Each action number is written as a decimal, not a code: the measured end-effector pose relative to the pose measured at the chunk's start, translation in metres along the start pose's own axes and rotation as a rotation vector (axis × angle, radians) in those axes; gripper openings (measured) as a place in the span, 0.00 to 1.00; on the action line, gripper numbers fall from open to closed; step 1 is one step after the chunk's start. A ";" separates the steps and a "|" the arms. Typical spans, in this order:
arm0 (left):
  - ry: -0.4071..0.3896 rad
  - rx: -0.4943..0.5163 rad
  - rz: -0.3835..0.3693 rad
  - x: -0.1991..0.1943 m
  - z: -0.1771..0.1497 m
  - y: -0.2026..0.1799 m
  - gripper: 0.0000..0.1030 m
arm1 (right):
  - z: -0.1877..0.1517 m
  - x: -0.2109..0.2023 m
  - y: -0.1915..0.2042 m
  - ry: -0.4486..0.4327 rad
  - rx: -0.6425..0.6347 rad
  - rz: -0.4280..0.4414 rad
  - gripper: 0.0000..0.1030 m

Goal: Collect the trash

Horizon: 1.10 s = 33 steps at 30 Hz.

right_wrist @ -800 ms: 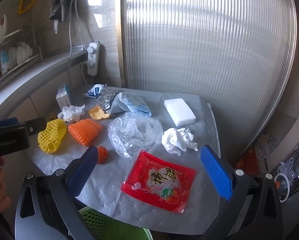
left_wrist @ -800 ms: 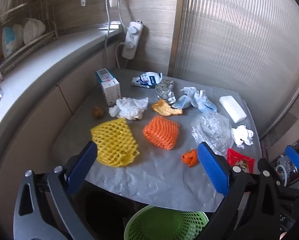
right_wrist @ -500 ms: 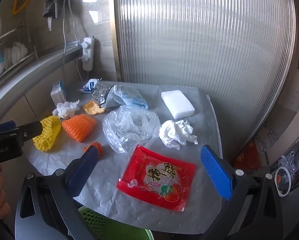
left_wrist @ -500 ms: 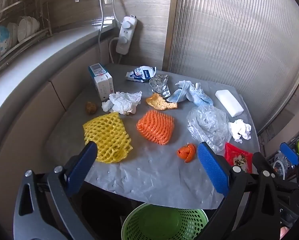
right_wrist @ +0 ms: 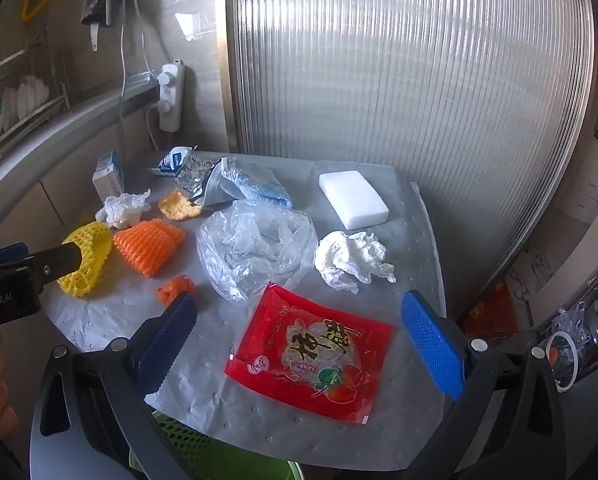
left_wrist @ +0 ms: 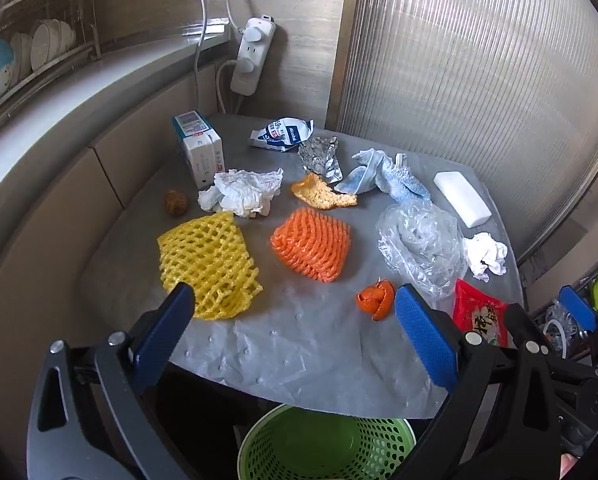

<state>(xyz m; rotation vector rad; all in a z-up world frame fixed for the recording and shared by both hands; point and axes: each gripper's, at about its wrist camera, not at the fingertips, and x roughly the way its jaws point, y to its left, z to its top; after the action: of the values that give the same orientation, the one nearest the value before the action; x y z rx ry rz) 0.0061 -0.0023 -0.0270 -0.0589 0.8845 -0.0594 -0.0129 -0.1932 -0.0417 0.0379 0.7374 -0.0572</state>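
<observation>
Left gripper [left_wrist: 291, 320] jaws wide apart, nothing between them, above near table [left_wrist: 299, 344] edge; right gripper [right_wrist: 299, 328] jaws likewise apart and empty, over red wrapper [right_wrist: 311, 354] at near right; yellow net [left_wrist: 207, 262] near left, orange net [left_wrist: 311, 248] centre, clear plastic bag [left_wrist: 421, 244] right of it; green basket [left_wrist: 323, 444] below near edge.

- Ahead of the left gripper [left_wrist: 295, 334], bare table sheet [left_wrist: 299, 344]; yellow net [left_wrist: 209, 260] crowds its left finger, orange peel [left_wrist: 375, 299] its right.
- Between the right gripper [right_wrist: 299, 340] fingers lies the red packet [right_wrist: 311, 356]; clear bag [right_wrist: 255, 248] and tissue [right_wrist: 349, 260] lie beyond.
</observation>
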 end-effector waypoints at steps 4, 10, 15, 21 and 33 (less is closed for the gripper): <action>0.001 -0.004 -0.002 0.001 -0.001 0.000 0.93 | -0.001 0.002 0.002 0.006 -0.007 0.000 0.98; -0.001 0.001 0.002 0.000 -0.002 -0.001 0.93 | -0.001 0.002 0.003 0.011 -0.010 -0.001 0.98; -0.001 0.003 0.000 0.000 -0.002 -0.001 0.93 | -0.002 0.002 0.003 0.013 -0.010 -0.004 0.98; 0.001 0.006 0.002 0.000 -0.003 -0.002 0.93 | -0.002 0.002 0.003 0.018 -0.012 -0.003 0.98; 0.008 0.011 0.004 0.000 -0.006 -0.005 0.93 | -0.004 0.004 0.002 0.023 -0.008 0.000 0.98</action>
<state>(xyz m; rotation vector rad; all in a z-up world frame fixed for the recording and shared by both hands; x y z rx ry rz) 0.0011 -0.0076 -0.0307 -0.0463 0.8924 -0.0606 -0.0127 -0.1915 -0.0469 0.0307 0.7604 -0.0535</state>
